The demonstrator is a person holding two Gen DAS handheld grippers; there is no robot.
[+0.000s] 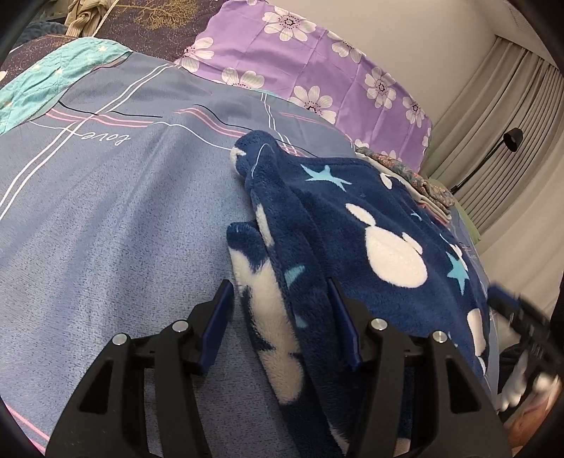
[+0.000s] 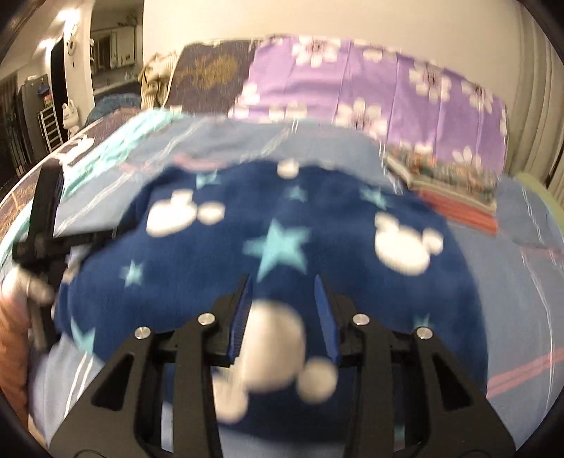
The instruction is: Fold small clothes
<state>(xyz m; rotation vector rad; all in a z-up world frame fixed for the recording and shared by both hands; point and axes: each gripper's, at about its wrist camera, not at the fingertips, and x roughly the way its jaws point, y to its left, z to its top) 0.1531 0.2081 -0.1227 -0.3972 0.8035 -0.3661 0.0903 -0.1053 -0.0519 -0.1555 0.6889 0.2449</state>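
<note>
- Bedding surrounds the work: a blue-grey bedspread [image 1: 116, 211] with thin white and pink lines and the word "love", a purple pillow [image 1: 299, 60] printed with white flowers behind it, and a dark cover with a gold tree print [image 1: 148, 21] further back.
- A small pile of folded patterned cloth [image 1: 428, 192] lies just beyond the garment, towards the pale pleated curtain [image 1: 500, 116].
- The navy fleece garment [image 1: 352, 239] lies bunched on the bedspread; its pile is plush and thick, with white mouse-head blobs and light-blue stars, and one edge rolls over in soft ridges.
- The left gripper [image 1: 278, 292] has its black jaws moderately apart, straddling a rolled fold of the fleece; the blue pads [image 1: 218, 317] do not visibly press it.
- The right gripper [image 2: 283, 289], in a blurred view, hangs over the near part of the garment with jaws narrowly parted, fleece showing between them, apparently ungripped.
- At that view's left edge the other gripper's black frame overlaps the fleece.
</note>
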